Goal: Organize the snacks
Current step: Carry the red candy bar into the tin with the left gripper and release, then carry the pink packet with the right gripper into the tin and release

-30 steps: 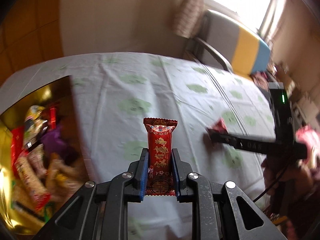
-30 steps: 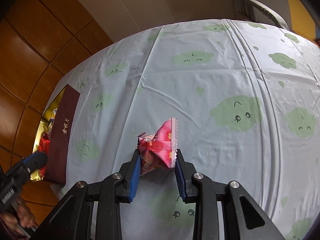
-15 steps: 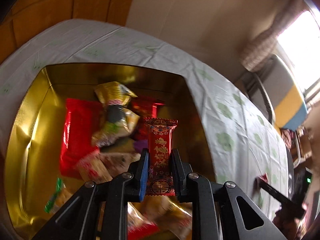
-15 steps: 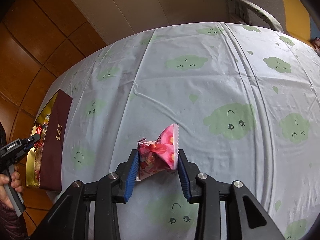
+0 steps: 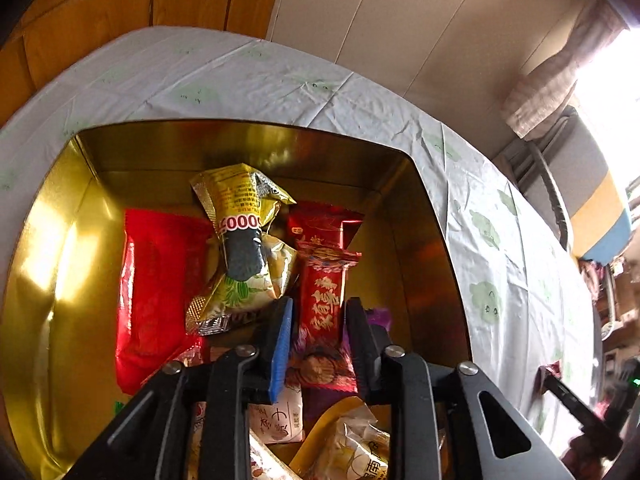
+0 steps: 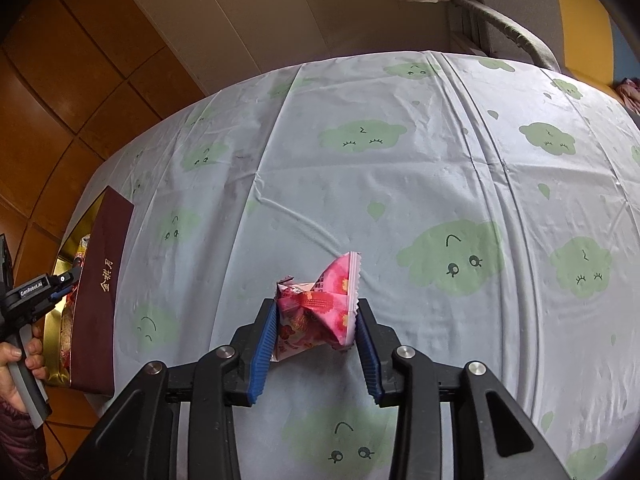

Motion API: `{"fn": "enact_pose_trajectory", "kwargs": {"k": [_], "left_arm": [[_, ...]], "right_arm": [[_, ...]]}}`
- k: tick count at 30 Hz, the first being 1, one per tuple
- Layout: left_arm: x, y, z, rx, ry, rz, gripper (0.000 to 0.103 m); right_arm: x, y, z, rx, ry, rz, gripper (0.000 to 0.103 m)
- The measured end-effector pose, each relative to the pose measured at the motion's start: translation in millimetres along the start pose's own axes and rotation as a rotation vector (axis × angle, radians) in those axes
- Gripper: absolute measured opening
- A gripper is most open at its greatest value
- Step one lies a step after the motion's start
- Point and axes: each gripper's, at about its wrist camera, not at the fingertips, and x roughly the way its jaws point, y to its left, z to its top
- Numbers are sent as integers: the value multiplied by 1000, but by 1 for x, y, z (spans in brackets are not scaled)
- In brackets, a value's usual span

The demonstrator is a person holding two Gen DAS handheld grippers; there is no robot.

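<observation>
My left gripper [image 5: 316, 312] hangs over the open gold tin [image 5: 248, 140], and its jaws are opening. The red snack bar [image 5: 324, 292] stands between them with a gap at each pad, its lower end among the snacks in the tin. My right gripper [image 6: 316, 316] is low over the table, with its pads touching both sides of a crumpled pink snack packet [image 6: 320, 312] that rests on the cloth. The right wrist view also shows the left gripper [image 6: 60, 280] over the tin's dark red outer wall [image 6: 104, 280], held by a hand [image 6: 20, 356].
The tin holds a yellow packet [image 5: 240, 200], a large red packet [image 5: 156, 280], a green-gold packet [image 5: 248, 280] and several more. A pale cloth with green cloud faces [image 6: 440, 160] covers the table. A chair [image 6: 500, 28] stands behind it, with wooden panelling to the left.
The left gripper swung from over the cloth to over the tin, and its jaws parted from the red bar. The right gripper stayed put and its jaws widened a little around the pink packet.
</observation>
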Motion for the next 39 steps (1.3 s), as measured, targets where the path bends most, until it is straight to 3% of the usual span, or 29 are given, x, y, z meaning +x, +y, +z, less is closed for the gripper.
{"fn": "enact_pose_trajectory", "kwargs": {"k": [9,14,23,39], "left_arm": [[-32,-14,-22,94,-120,106,40],[-53,-22,-39,130,-177,122,41],[-73,-32,-63,189,-207,136,43],[-82,-25,-84,186,-208,158,47]], "right_arm": [[-4,-4,-3,37,-23,8,41],[-9,-8,-3,60,-38,10,41],[-9,-3,-8,41,-33,-12,41],[-9,-1,-14,3,-38,-4,36]]}}
